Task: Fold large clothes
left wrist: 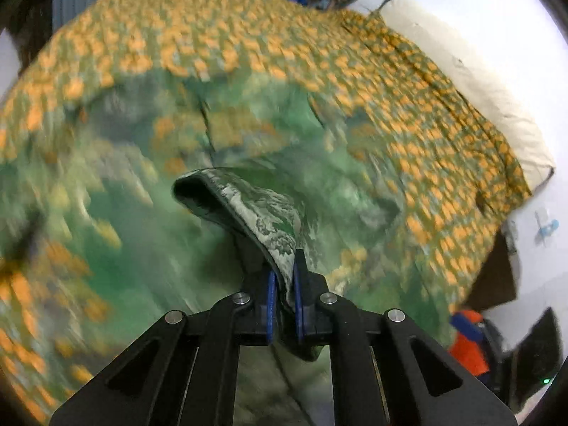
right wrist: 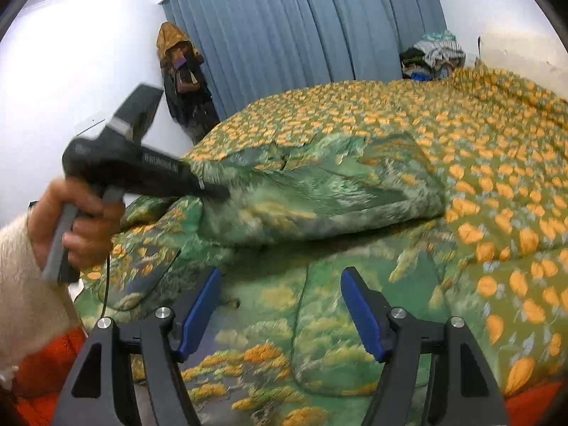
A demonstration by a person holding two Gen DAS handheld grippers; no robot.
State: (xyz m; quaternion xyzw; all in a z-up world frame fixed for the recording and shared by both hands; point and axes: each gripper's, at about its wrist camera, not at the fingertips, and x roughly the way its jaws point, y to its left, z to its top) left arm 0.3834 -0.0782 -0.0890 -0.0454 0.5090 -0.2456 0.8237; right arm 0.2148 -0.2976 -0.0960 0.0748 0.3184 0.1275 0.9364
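A large green garment point(right wrist: 319, 191) printed with trees and yellow patches lies spread on a bed covered by an orange-and-green flowered bedspread point(right wrist: 479, 135). In the left wrist view my left gripper point(left wrist: 284, 266) is shut on a hemmed edge of the garment point(left wrist: 248, 206), which arches up from the pads. The right wrist view shows that same left gripper point(right wrist: 220, 191) lifting a folded flap of the garment, held by a person's hand point(right wrist: 81, 220). My right gripper point(right wrist: 280, 280) hangs open just above the near part of the garment, with nothing between its blue pads point(right wrist: 202, 312).
Blue vertical blinds point(right wrist: 301, 17) stand behind the bed, with bags hanging on the wall point(right wrist: 181, 71) to their left. A pile of clothes point(right wrist: 433, 56) sits at the bed's far corner. A cream mattress edge point(left wrist: 479, 81) shows on the right. Orange fabric point(left wrist: 468, 340) lies near me.
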